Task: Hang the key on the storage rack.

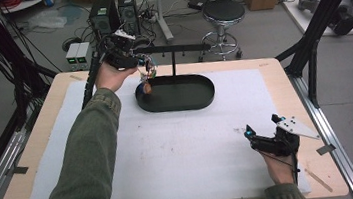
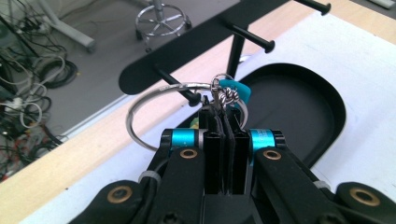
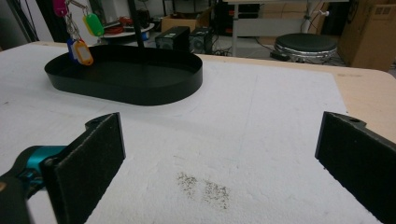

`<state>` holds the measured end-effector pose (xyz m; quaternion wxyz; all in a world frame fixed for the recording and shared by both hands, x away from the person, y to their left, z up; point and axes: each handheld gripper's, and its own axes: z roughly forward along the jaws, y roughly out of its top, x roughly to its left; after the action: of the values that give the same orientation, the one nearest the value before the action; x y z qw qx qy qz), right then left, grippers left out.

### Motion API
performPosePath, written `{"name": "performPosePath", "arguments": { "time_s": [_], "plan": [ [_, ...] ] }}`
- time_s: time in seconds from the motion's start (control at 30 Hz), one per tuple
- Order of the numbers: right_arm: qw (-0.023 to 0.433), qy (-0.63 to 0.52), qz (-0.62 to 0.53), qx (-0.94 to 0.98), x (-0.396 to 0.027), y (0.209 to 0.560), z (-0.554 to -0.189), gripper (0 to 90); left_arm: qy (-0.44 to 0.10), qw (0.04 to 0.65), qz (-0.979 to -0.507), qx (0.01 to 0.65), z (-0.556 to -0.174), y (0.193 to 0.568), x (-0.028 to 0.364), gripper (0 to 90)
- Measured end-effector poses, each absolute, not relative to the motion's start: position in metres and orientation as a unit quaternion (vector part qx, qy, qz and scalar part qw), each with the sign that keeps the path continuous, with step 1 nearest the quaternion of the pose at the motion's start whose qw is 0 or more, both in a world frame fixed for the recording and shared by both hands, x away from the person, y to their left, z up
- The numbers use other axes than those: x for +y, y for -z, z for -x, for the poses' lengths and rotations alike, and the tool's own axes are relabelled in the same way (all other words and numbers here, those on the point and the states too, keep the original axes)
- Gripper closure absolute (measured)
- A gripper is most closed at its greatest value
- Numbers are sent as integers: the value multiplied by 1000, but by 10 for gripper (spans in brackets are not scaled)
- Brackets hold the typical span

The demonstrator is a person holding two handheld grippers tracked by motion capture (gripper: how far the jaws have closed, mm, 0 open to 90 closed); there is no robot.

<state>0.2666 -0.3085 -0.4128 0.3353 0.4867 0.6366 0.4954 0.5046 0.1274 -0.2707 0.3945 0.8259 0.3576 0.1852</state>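
At the far left of the table, the left gripper (image 1: 136, 60) is raised beside the black rack, its jaws pressed together on a small twisted metal link of a key ring (image 2: 140, 112). In the left gripper view the ring's wire loop lies over one of the rack's black pegs (image 2: 180, 87), and a teal key tag (image 2: 236, 89) sits just behind the jaw tips. From the ring a chain of coloured tags (image 3: 80, 33) hangs down: pink, green, blue and orange, the lowest ones reaching into the left end of the black oval tray (image 1: 200, 102). The tray lies on the white mat (image 1: 180, 149), at the foot of the rack's post (image 1: 174, 63). Near the right edge of the mat, the right gripper (image 1: 264, 132) rests low, well apart from the tray, its two padded jaws standing wide apart with nothing between them.
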Motion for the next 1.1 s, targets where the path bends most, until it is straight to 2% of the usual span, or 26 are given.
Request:
{"name": "performPosePath", "arguments": {
  "time_s": [0.07, 0.1, 0.13, 0.17, 0.2, 0.23, 0.27, 0.3, 0.33, 0.37, 0.4, 0.43, 0.57, 0.73, 0.77, 0.8, 0.83, 0.87, 1.0, 1.1],
  "plan": [
    [334, -496, -488, 636, -308, 413, -266, 5, -180, 393, -827, 360, -504, 271, 127, 864],
    [334, -496, -489, 635, -308, 413, -266, 5, -177, 392, -827, 363, -505, 271, 127, 819],
    [339, -496, -485, 635, -308, 412, -266, 5, -170, 388, -827, 369, -506, 272, 128, 736],
    [339, -496, -485, 635, -308, 412, -266, 5, -170, 388, -827, 369, -506, 272, 128, 697],
    [340, -497, -486, 634, -308, 412, -265, 5, -166, 388, -827, 372, -506, 272, 128, 697],
    [340, -497, -486, 634, -309, 412, -265, 5, -163, 388, -826, 374, -506, 273, 128, 642],
    [340, -497, -486, 634, -309, 412, -265, 5, -159, 392, -824, 377, -507, 273, 129, 642],
    [340, -496, -486, 634, -309, 412, -265, 5, -154, 395, -823, 379, -507, 273, 129, 562],
    [340, -496, -486, 634, -309, 412, -265, 5, -149, 399, -821, 380, -507, 273, 130, 562],
    [340, -497, -486, 634, -309, 412, -265, 5, -145, 402, -820, 382, -507, 272, 130, 496],
    [340, -497, -486, 634, -309, 412, -265, 5, -142, 404, -819, 382, -507, 272, 131, 496],
    [340, -497, -486, 634, -309, 412, -265, 5, -139, 406, -818, 382, -507, 271, 132, 456],
    [340, -497, -486, 633, -309, 412, -265, 5, -140, 421, -814, 376, -503, 270, 134, 434],
    [341, -498, -486, 633, -309, 411, -264, 5, -144, 430, -808, 376, -496, 274, 141, 233],
    [341, -498, -486, 633, -309, 411, -264, 5, -143, 432, -806, 378, -495, 275, 142, 233],
    [341, -498, -486, 632, -309, 411, -264, 5, -143, 429, -807, 379, -495, 276, 144, 157],
    [341, -498, -486, 632, -309, 411, -264, 5, -145, 429, -807, 379, -494, 276, 145, 157],
    [341, -498, -487, 632, -309, 411, -264, 5, -146, 429, -806, 381, -493, 277, 146, 94],
    [342, -497, -487, 632, -308, 411, -264, 5, -143, 430, -801, 390, -490, 279, 152, 22],
    [342, -497, -487, 632, -308, 411, -264, 5, -145, 436, -796, 394, -488, 282, 158, 16]
  ]
}}
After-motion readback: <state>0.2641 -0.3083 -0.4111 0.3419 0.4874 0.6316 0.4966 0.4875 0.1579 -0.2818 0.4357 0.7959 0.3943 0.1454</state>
